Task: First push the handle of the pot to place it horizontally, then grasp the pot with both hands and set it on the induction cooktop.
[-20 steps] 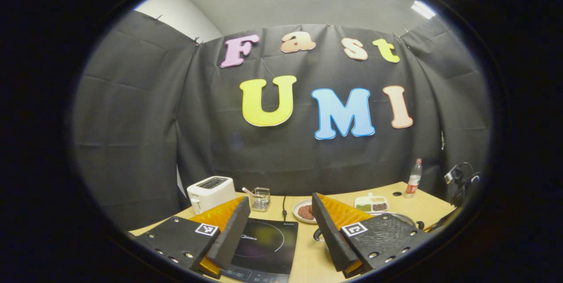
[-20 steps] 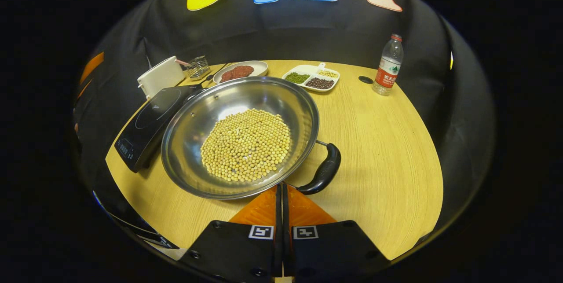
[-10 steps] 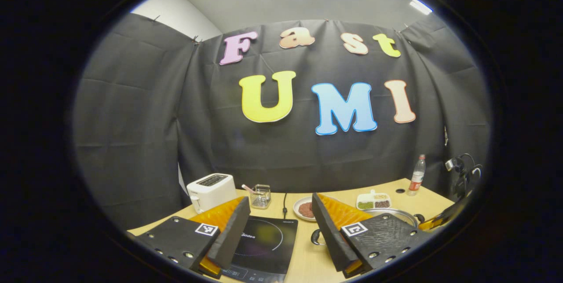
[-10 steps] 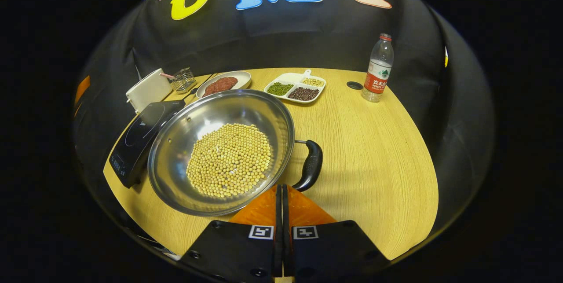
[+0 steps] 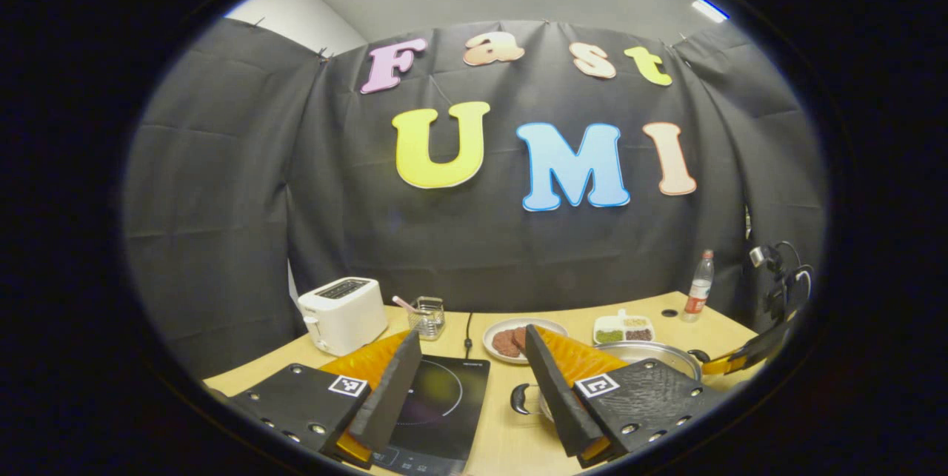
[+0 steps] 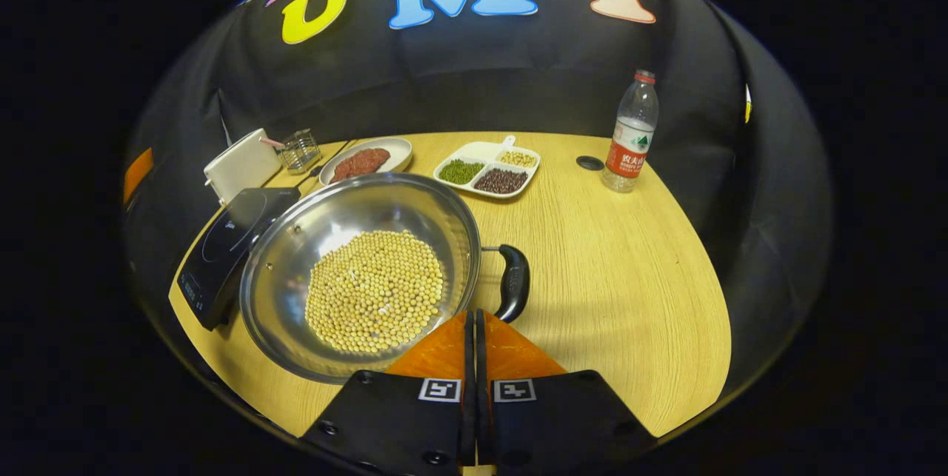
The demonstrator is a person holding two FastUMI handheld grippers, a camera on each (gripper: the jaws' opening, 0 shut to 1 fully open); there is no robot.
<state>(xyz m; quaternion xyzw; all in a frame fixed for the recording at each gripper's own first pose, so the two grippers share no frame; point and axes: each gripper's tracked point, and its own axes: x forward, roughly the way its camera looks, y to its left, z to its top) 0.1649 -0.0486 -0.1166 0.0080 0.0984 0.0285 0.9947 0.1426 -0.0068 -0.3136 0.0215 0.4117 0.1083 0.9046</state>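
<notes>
Pot [image 6: 355, 269] of beans on counter [image 6: 615, 269], touching induction cooktop [image 6: 229, 239]. Side handle [image 6: 513, 282] just ahead of right gripper [image 6: 474, 328], fingers pressed together, empty. Left gripper [image 5: 466, 380] spread wide, empty, farther off over cooktop.

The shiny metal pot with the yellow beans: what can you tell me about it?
The wide, shallow stainless-steel pot sits upright on the wooden table, its far left rim beside the black induction cooktop. A flat layer of yellow soybeans covers its bottom. A black loop handle juts from its right side, just ahead of the closed right gripper.
</notes>
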